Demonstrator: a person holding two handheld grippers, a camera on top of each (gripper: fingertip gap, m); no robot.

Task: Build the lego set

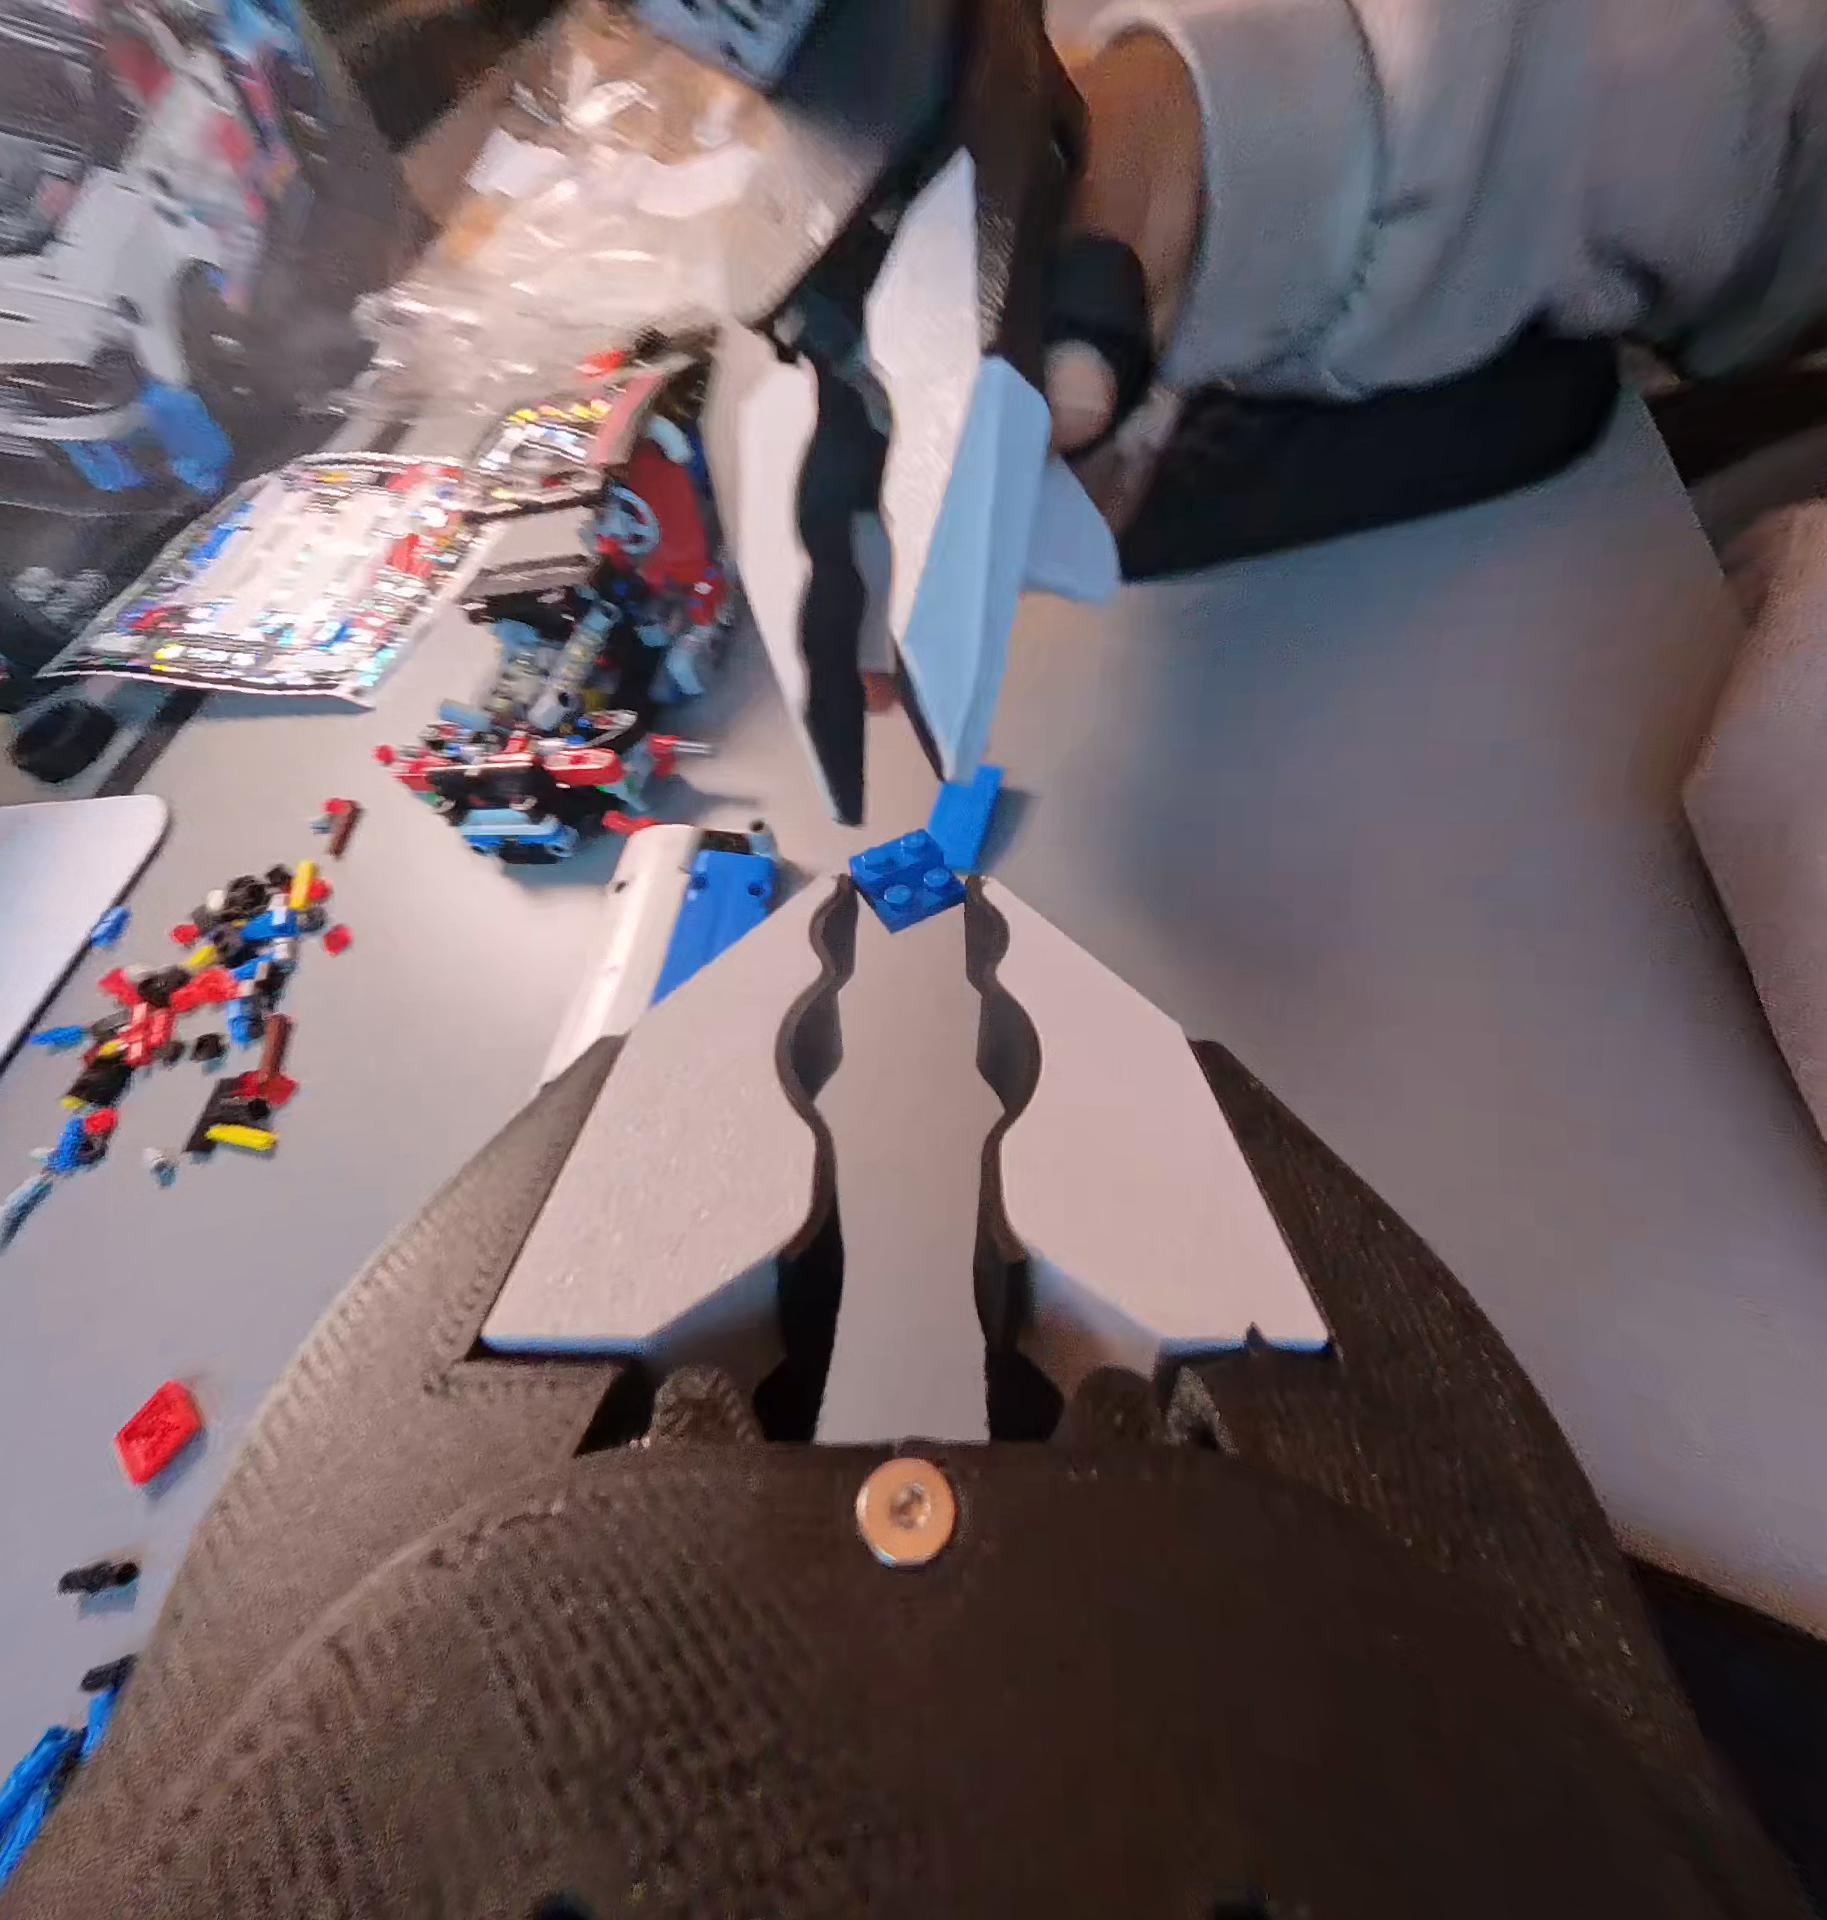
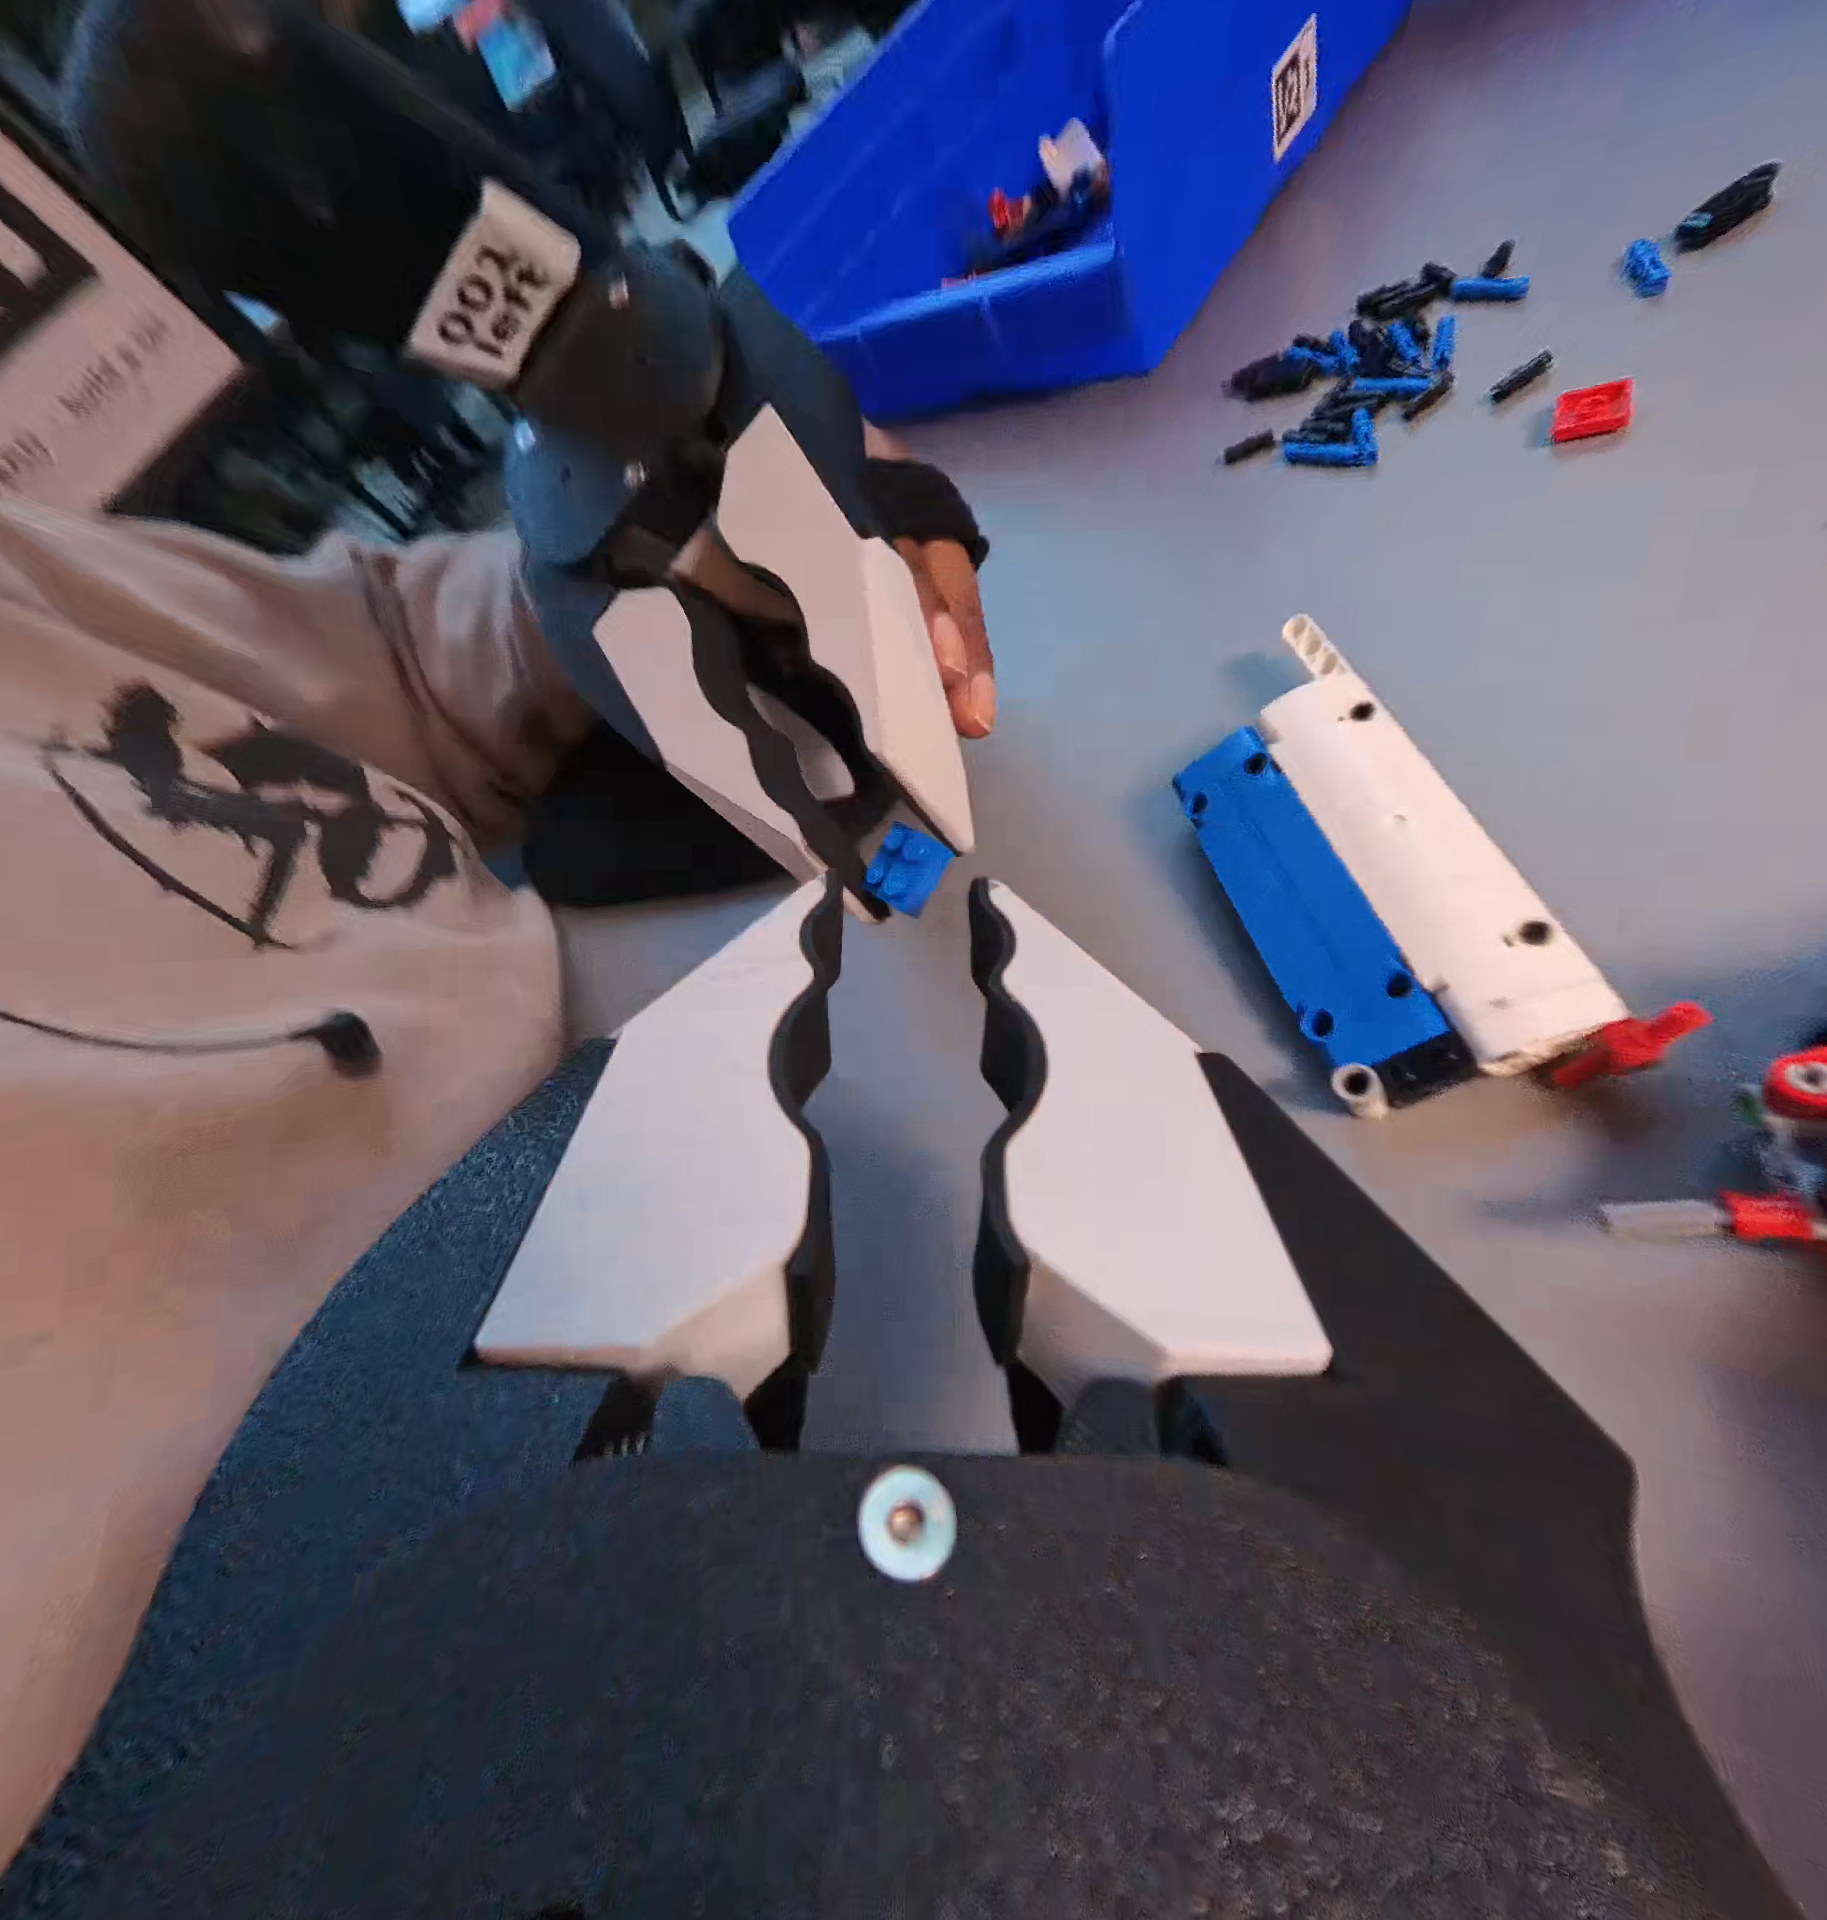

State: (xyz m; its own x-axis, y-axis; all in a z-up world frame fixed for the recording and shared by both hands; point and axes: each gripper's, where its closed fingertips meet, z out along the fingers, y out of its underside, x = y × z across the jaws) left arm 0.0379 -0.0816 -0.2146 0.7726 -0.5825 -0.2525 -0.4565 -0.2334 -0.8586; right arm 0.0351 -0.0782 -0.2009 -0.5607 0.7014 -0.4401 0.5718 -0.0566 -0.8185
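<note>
Grey table (image 1: pixel 1356 779): carries all parts. A person in a pale sweatshirt (image 2: pixel 213 935) sits at its edge.

Blue bin (image 2: pixel 888 208): stands at the far side of the table in the right wrist view, with a few small parts inside.

Left gripper (image 1: pixel 909 883): its 2 white fingers are clamped on a blue 2x2 plate (image 1: pixel 907 885), which sits between the fingertips just above the table. A 2nd blue piece (image 1: pixel 966 821) touches the plate's far edge; whether the 2 are joined cannot be told.

Right gripper (image 2: pixel 904 894): its claw is apart and holds nothing. Its tips point at the plate from the opposite side and lie just beside the tips of the left gripper.

Instruction booklet (image 1: pixel 296 582): lies open and flat at the far left of the left wrist view, next to clear plastic bags (image 1: pixel 628 208).

Partly built model (image 1: pixel 576 665): red, black and grey, stands between the booklet and the grippers.

Blue-and-white panel assembly (image 2: pixel 1408 894): lies flat on the table, near the grippers but apart from them, with a red part at 1 end.

Loose parts (image 1: pixel 192 997): a red, black, blue and yellow scatter, well apart from the grippers. A separate cluster of blue and black pins (image 2: pixel 1356 384) lies near the bin.

Red square plate (image 2: pixel 1593 408): lies alone just beside the pins.
</note>
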